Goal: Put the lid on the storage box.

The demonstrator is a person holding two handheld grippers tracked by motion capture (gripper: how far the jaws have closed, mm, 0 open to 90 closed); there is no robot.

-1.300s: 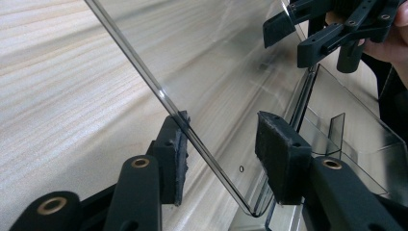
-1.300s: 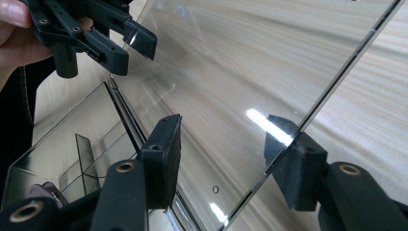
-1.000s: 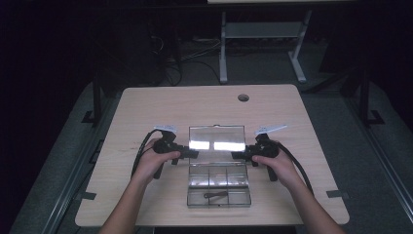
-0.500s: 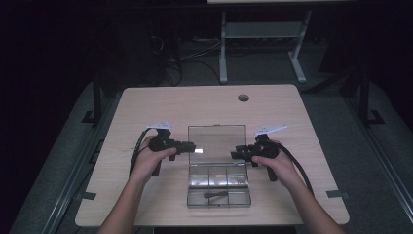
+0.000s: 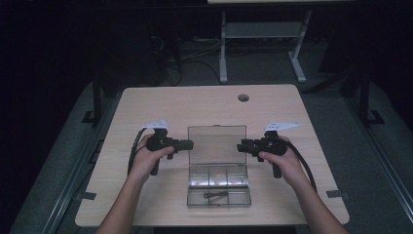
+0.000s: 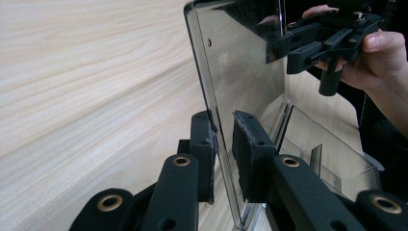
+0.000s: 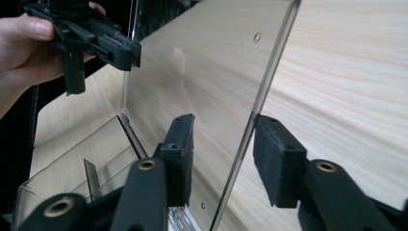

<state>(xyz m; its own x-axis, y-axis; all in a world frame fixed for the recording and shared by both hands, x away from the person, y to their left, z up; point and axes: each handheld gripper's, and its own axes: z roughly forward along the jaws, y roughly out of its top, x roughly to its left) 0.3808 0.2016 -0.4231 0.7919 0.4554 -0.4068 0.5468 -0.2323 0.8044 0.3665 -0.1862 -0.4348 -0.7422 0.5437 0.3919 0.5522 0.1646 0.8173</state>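
The left gripper (image 6: 222, 144) has just been closing its jaws, which straddle the upright clear lid (image 6: 240, 82), one pad touching it and a sliver of gap at the other. The right gripper (image 7: 225, 156), also just closing, stands wider around the opposite edge. From the high view, the clear box (image 5: 217, 192) sits mid-table (image 5: 204, 105), holding a small dark item (image 5: 214, 194).

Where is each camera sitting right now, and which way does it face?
High view: above the person's side, looking forward and down at the table; forearms, left claw, right claw.
Left gripper view: rides the left claw, facing along the clear lid edge between its pads.
Right gripper view: rides the right claw, same lid from the opposite side.
Both gripper views share the lid and box.
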